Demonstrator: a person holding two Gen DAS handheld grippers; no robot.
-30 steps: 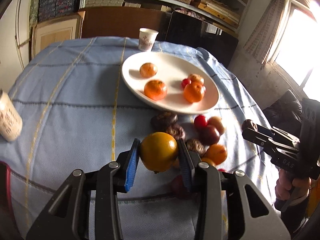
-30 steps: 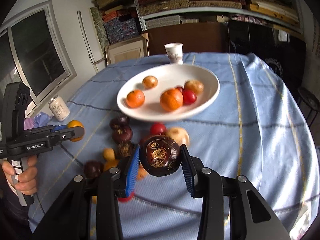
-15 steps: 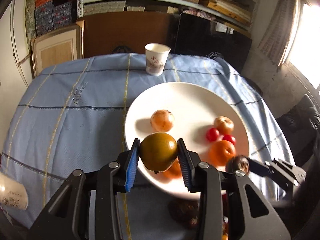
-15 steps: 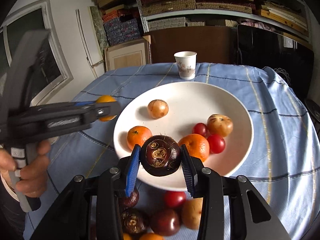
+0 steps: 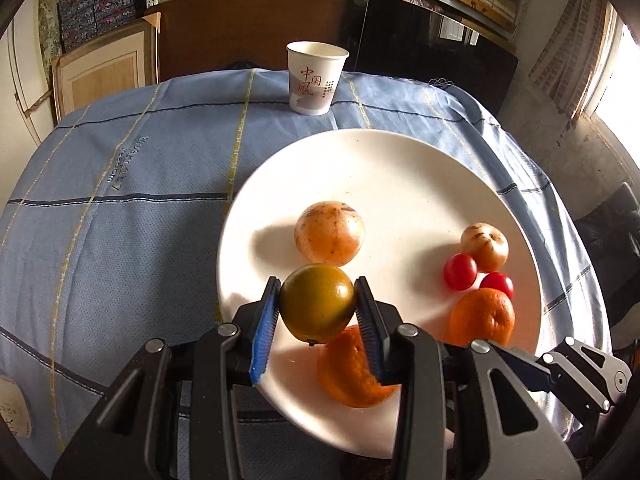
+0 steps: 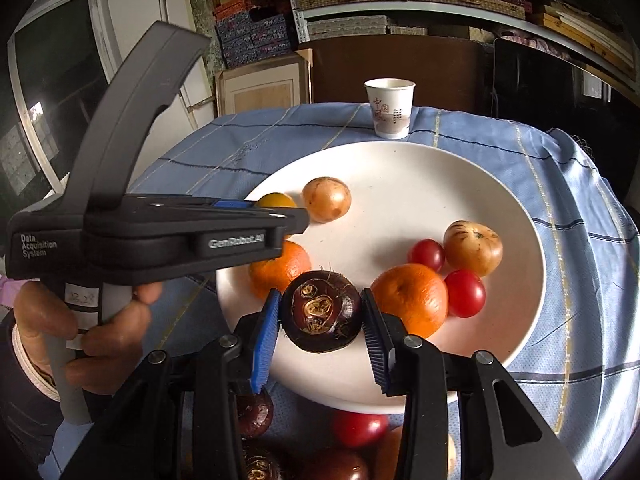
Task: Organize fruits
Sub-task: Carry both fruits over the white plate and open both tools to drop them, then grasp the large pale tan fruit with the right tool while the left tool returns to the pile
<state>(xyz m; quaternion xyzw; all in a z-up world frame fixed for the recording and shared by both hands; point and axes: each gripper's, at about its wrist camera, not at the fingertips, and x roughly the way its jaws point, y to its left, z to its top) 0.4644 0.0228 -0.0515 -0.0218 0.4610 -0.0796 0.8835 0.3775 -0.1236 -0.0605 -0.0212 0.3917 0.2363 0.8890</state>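
Over the white plate (image 5: 400,168), the left gripper (image 5: 317,322) pinches a greenish-yellow citrus fruit (image 5: 317,308) above an orange (image 5: 352,376), while the right gripper (image 6: 320,328) clamps a dark water chestnut (image 6: 321,312) beside another orange (image 6: 412,300).

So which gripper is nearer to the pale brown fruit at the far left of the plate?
Left. The left gripper, shut on a yellow-green fruit, sits just before the pale brown fruit. The right gripper, holding a dark chestnut, is farther back.
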